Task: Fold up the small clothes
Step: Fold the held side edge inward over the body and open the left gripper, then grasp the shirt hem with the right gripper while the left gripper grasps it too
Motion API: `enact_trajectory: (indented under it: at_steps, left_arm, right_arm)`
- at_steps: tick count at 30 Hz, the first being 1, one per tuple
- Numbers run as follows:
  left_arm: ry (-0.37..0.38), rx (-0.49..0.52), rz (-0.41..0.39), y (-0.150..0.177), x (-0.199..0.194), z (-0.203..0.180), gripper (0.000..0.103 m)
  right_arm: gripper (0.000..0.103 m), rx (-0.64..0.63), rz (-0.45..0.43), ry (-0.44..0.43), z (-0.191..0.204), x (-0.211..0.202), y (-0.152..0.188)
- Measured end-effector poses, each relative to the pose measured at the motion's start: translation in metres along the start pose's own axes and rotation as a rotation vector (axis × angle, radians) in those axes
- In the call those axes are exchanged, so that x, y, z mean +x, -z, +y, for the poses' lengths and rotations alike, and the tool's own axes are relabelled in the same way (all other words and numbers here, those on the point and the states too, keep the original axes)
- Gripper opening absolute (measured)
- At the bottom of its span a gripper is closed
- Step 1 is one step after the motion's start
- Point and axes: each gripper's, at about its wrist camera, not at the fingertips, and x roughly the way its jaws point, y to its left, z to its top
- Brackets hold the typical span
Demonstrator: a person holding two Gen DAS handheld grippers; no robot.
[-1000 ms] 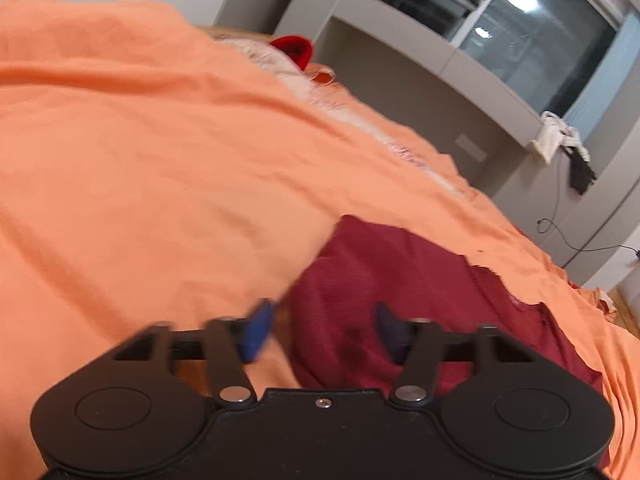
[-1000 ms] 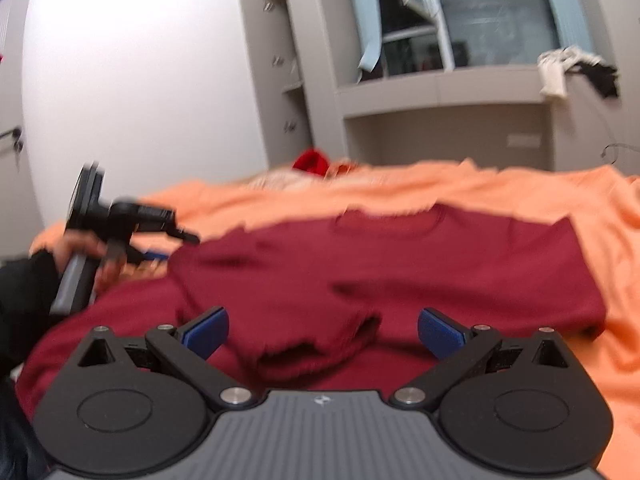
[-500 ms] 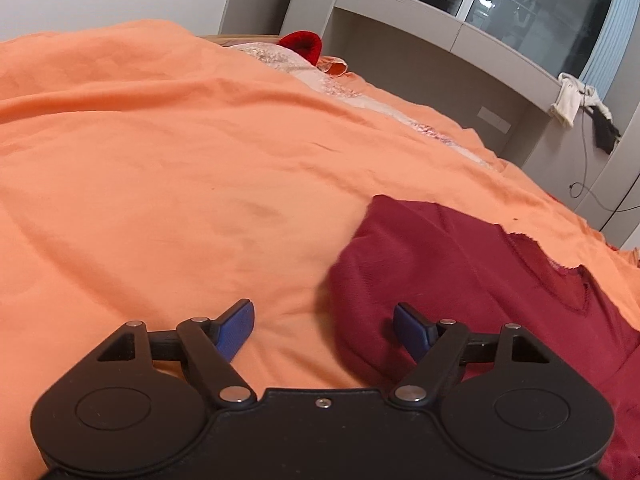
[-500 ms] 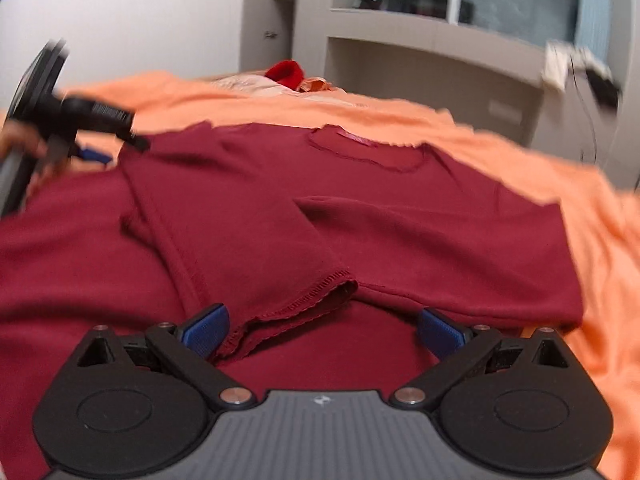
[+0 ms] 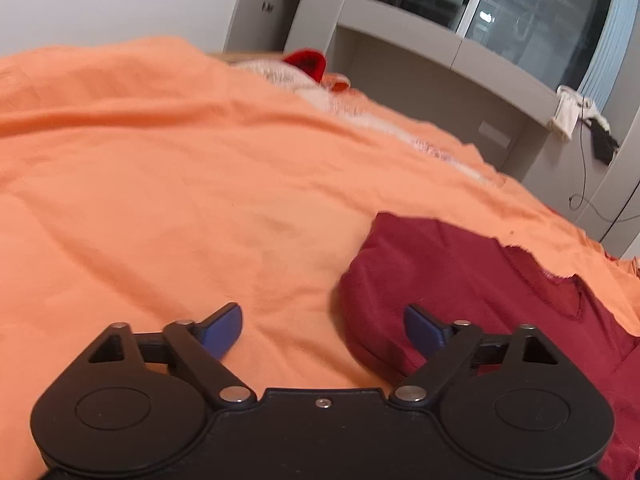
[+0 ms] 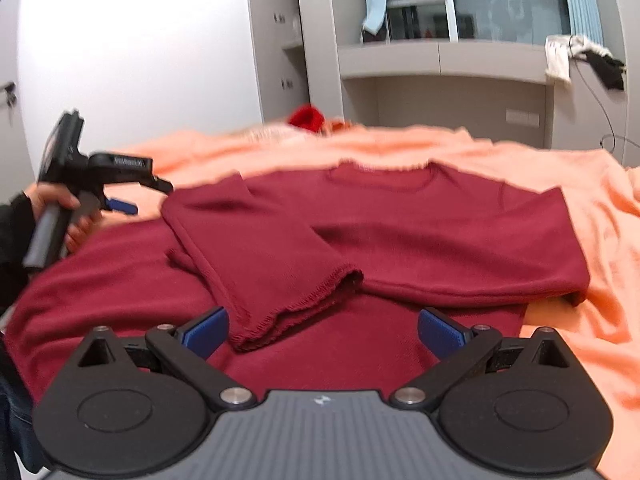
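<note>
Orange bedsheet (image 5: 168,184) is covering the whole bed, lying wrinkled, running back to a grey built-in shelf unit (image 6: 440,64) and a dark window (image 5: 536,28) that is reflecting a ceiling light. A red item (image 5: 306,62) is sitting at the far edge of the bed beside pale fabric. White cloth (image 6: 558,58) and something black are hanging off the shelf end, with a cable dangling below. White wall is filling the left side.

Dark red sweater (image 6: 400,232) is lying spread on the sheet, neckline facing the shelves, one sleeve (image 6: 272,264) lying folded across the chest.

Left gripper (image 5: 322,326) is hovering with jaws spread wide, empty, straddling the sweater's folded shoulder edge and bare sheet. Right gripper (image 6: 323,330) is likewise gaping, holding nothing, hanging above the sleeve cuff.
</note>
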Motion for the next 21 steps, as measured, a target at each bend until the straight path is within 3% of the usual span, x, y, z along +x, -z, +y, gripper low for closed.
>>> enact_trajectory:
  at_steps: [5, 10, 15, 21]
  left_arm:
    - [0.023, 0.043, -0.088, 0.009, -0.038, -0.012, 0.100]
    - [0.108, 0.123, -0.171, 0.035, -0.085, -0.033, 0.102]
    - [0.168, 0.228, -0.244, 0.072, -0.124, -0.049, 0.102]
    - [0.201, 0.261, -0.330, 0.117, -0.170, -0.053, 0.102]
  right_arm:
    - [0.103, -0.073, -0.086, -0.020, 0.011, -0.030, 0.009]
    - [0.103, -0.209, -0.136, -0.021, 0.038, -0.054, 0.023]
    - [0.103, -0.336, -0.153, -0.005, 0.067, -0.076, 0.043]
    - [0.103, -0.448, -0.120, -0.022, 0.095, -0.090, 0.073]
